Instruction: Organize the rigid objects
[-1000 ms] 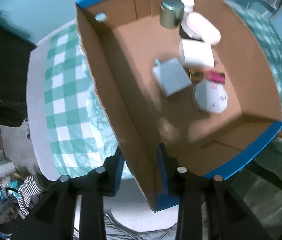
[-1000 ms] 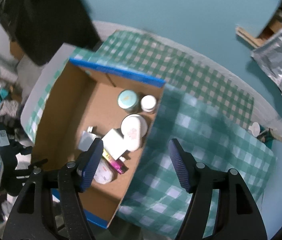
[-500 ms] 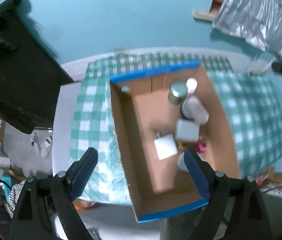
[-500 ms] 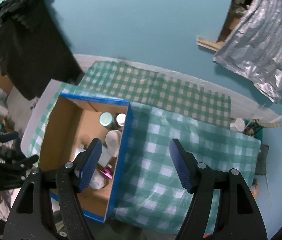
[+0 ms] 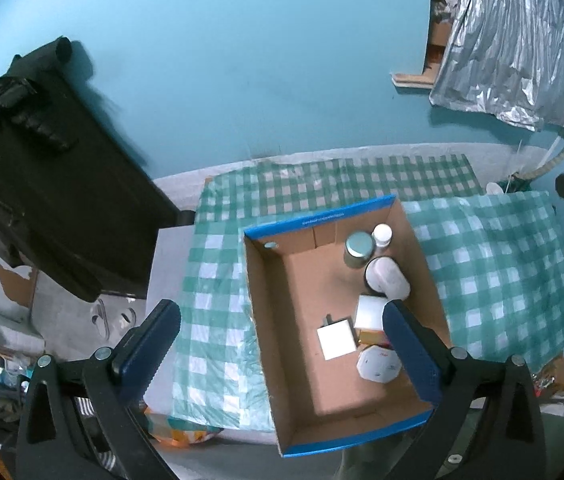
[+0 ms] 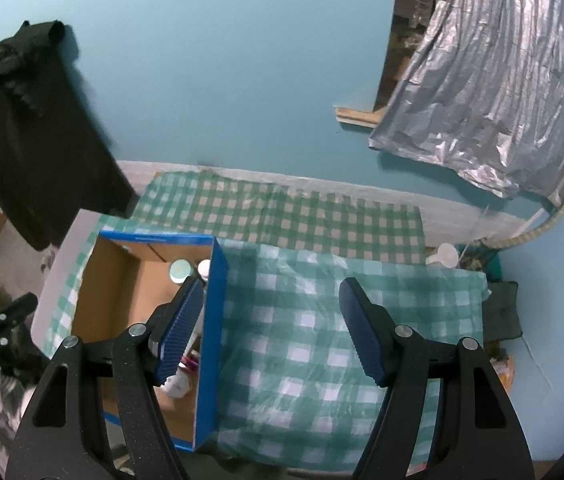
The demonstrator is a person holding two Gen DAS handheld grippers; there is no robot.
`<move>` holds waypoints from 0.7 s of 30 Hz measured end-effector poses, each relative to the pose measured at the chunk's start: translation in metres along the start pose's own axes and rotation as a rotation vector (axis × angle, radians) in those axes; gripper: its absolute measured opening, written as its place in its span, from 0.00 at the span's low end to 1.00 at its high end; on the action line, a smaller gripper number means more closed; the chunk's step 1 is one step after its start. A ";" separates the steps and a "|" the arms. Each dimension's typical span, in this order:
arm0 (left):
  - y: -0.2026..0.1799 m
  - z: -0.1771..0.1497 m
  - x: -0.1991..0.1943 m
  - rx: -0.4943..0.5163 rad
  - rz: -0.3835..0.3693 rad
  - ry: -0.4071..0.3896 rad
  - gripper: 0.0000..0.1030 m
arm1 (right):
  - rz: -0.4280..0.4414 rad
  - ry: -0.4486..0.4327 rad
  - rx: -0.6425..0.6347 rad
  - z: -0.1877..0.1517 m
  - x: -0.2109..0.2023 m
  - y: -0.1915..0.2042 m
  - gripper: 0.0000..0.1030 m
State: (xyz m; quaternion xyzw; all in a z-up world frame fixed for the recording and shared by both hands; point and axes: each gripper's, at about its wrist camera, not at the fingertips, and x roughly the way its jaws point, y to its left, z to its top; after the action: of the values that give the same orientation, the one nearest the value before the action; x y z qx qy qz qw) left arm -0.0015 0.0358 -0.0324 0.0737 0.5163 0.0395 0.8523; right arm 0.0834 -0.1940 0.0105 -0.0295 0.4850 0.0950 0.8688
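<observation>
Left wrist | one box (image 5: pixel 265 320) | both tongs (image 5: pixel 282 344) (image 6: pixel 271 332) agape, empty

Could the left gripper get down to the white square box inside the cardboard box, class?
Probably yes: the left gripper hangs open above the open-topped cardboard box, and nothing covers the white square box.

Hardly anything could be read. The cardboard box (image 5: pixel 294 304) carried one line of small white print along its blue far rim (image 5: pixel 322 218), but the letters were too small and blurred to make out. Inside that box, near its right wall, a white hexagonal container (image 5: pixel 378 364) bore a small red mark on its lid, also illegible. The round tin (image 5: pixel 358 249) and the white-capped bottle (image 5: pixel 382 235), standing at the box's far end, showed no readable label.
</observation>
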 end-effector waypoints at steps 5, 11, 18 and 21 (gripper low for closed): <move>-0.007 0.002 -0.005 -0.024 -0.014 -0.009 0.99 | 0.001 0.005 0.002 -0.004 -0.002 -0.005 0.68; -0.012 0.000 -0.007 -0.029 -0.010 -0.004 0.99 | 0.000 0.006 -0.002 -0.005 -0.002 -0.009 0.68; -0.015 0.001 -0.006 -0.041 -0.015 0.003 0.99 | 0.002 0.002 -0.006 -0.006 -0.002 -0.012 0.68; -0.016 0.001 -0.006 -0.046 -0.015 0.007 0.99 | 0.002 0.003 -0.005 -0.006 -0.002 -0.012 0.68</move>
State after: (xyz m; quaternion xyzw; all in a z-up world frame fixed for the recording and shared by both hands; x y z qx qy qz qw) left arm -0.0034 0.0196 -0.0291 0.0503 0.5188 0.0451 0.8522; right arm 0.0796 -0.2072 0.0087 -0.0314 0.4862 0.0972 0.8678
